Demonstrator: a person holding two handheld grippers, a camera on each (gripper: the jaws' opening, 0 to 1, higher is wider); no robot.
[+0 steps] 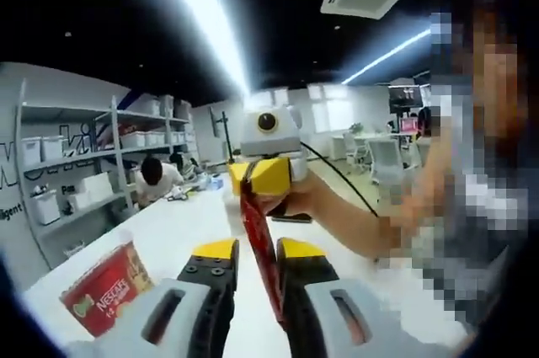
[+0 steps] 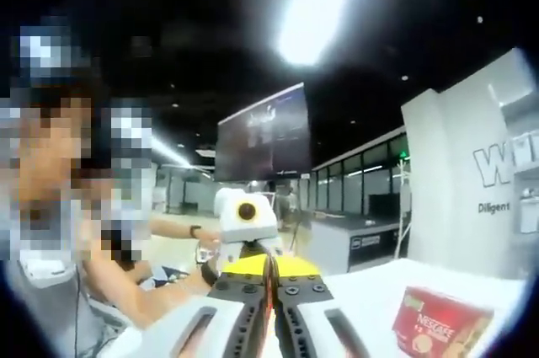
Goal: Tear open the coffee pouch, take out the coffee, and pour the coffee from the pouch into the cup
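Above the white table [image 1: 181, 227] we raise both grippers facing each other, left gripper [image 1: 257, 250] and right gripper [image 2: 269, 267] each clamped on the red coffee pouch [image 1: 259, 240]; Nescafe cup [image 1: 105, 289] near left.

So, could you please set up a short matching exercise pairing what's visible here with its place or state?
Things:
1. coffee pouch
2. Nescafe cup
3. shelving
4. left gripper

Places or states:
A. against the wall, holding white boxes
B. standing on the white table
C. stretched between both grippers
D. shut on the pouch's lower end

Pairs: 1-C, 2-B, 3-A, 4-D
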